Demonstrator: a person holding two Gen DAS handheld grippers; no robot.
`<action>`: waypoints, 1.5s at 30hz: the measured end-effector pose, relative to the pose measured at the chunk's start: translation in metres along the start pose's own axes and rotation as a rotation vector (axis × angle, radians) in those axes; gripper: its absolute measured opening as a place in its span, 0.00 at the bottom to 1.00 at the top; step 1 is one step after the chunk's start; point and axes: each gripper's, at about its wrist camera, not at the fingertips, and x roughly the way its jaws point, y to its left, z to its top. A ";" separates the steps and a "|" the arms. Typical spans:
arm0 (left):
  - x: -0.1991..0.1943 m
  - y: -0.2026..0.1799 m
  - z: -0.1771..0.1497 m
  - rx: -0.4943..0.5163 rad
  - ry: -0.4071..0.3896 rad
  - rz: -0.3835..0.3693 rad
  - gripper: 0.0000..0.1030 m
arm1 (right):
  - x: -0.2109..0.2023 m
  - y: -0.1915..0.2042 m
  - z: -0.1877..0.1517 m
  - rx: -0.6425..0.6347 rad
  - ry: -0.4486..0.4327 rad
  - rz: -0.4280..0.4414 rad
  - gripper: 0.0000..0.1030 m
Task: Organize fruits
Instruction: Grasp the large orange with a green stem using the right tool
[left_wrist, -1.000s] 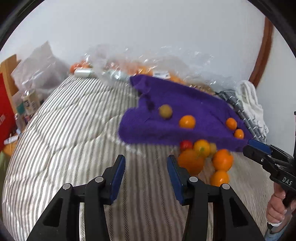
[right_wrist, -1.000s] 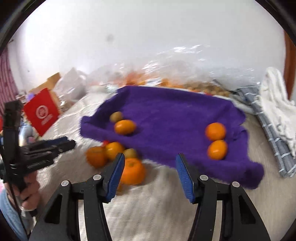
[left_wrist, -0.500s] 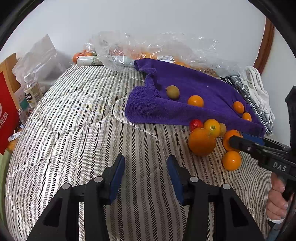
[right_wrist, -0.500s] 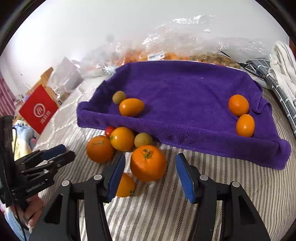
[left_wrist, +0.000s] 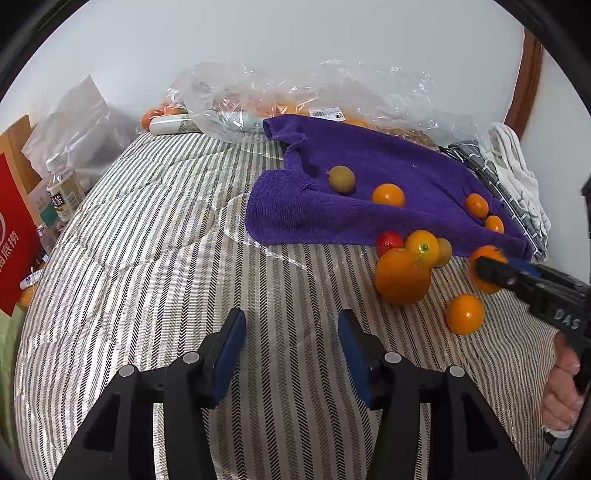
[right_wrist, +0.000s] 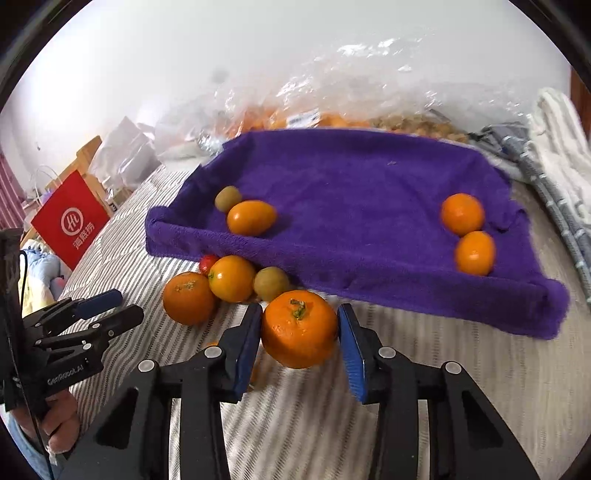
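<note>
A purple towel (right_wrist: 354, 192) lies on a striped bed cover (left_wrist: 147, 258) with several small oranges and a greenish fruit (right_wrist: 228, 197) on it. In front of the towel lies a cluster of oranges, a green fruit (right_wrist: 271, 283) and a red fruit (right_wrist: 207, 262). My right gripper (right_wrist: 300, 332) is open with its pads on either side of a large orange (right_wrist: 298, 328), close to touching it. In the left wrist view this orange (left_wrist: 485, 275) sits behind the right gripper's tip. My left gripper (left_wrist: 291, 345) is open and empty above the bare cover, left of the fruit cluster (left_wrist: 402, 275).
Clear plastic bags (left_wrist: 295, 96) with more fruit lie behind the towel against the wall. White and grey cloths (left_wrist: 513, 173) lie at the right. A red bag (left_wrist: 14, 236) and a bottle (left_wrist: 62, 192) stand past the bed's left edge.
The right gripper has moved forward and down, so the large orange now sits between its pads. The left gripper has stayed about in place, open.
</note>
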 end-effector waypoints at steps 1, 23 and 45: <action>0.000 0.000 0.000 0.001 0.000 0.001 0.49 | -0.006 -0.004 -0.001 -0.003 -0.014 -0.014 0.40; 0.003 -0.010 0.001 0.046 0.016 0.030 0.58 | -0.025 -0.086 -0.035 0.098 -0.027 -0.123 0.41; 0.005 -0.068 0.010 0.172 0.112 -0.014 0.58 | -0.023 -0.093 -0.036 0.134 -0.013 -0.101 0.41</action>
